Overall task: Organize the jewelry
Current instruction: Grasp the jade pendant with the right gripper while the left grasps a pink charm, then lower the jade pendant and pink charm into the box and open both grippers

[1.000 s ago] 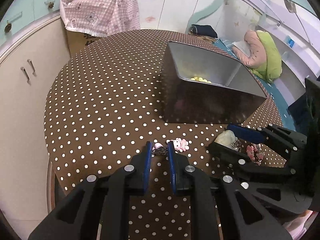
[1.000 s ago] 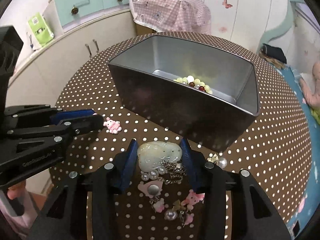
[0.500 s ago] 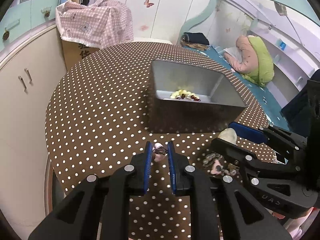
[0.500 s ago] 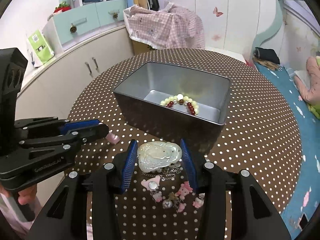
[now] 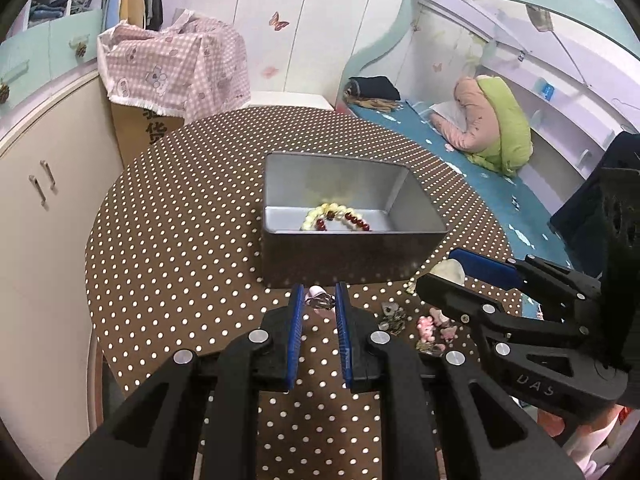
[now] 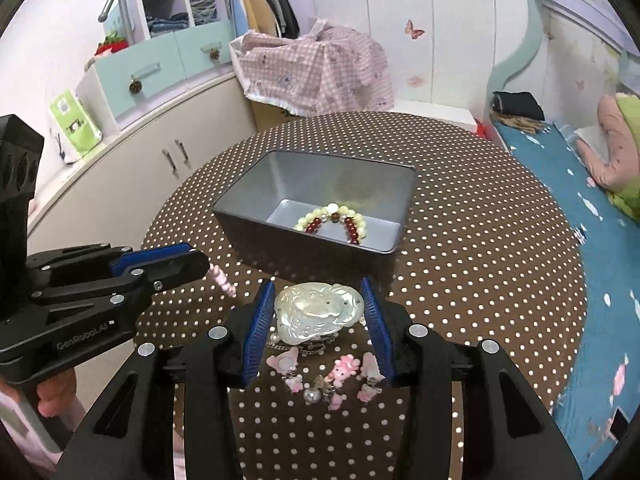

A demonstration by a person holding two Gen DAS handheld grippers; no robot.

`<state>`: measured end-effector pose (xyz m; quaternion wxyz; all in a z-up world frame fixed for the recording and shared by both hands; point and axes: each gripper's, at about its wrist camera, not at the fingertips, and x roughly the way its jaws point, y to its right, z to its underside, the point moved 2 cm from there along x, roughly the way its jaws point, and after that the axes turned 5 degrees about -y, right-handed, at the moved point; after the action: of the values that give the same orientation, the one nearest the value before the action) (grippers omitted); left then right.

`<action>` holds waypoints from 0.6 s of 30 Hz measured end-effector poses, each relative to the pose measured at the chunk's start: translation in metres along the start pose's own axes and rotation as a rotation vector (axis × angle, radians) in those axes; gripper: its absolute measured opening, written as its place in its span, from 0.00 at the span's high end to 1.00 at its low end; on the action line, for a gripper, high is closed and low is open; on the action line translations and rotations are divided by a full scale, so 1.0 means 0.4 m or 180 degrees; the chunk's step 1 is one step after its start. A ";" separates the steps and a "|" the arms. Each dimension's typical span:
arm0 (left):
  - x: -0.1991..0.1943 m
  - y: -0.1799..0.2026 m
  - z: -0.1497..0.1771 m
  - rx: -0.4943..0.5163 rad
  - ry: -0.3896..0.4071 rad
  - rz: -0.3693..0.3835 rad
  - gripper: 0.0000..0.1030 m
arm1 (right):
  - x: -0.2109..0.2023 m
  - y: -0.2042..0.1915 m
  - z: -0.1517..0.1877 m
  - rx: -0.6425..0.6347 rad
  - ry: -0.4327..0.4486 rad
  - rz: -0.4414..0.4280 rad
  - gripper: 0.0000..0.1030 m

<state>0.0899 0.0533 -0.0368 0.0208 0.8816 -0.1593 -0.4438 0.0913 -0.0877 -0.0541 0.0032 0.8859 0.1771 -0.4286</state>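
On the polka-dot table stands a grey metal tin with a yellow-and-red bead bracelet lying inside. My left gripper hovers in front of the tin, shut on a small pink charm with a metal clasp. My right gripper is beside it, shut on a pale carved pendant. Below the right gripper, a heap of loose pink charms, pearls and chains lies on the table.
A cream cupboard runs along the left of the table. A cardboard box under a pink checked cloth stands behind it. A blue bed with a pink-and-green cushion lies to the right. A person's hand holds the left gripper's handle.
Both grippers have risen and drawn back from the tin with their pieces still held. The pink charm has come off the table. More of the tin's inside now shows.
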 end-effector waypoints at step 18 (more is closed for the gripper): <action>-0.033 0.061 -0.071 0.0191 0.0225 0.0036 0.86 | -0.064 0.092 -0.042 0.0299 0.0254 -0.0002 0.57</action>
<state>0.0987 0.0312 -0.0052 0.0025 0.8961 -0.1767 -0.4072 0.1013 -0.1276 -0.0293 -0.0456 0.9014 0.1570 -0.4008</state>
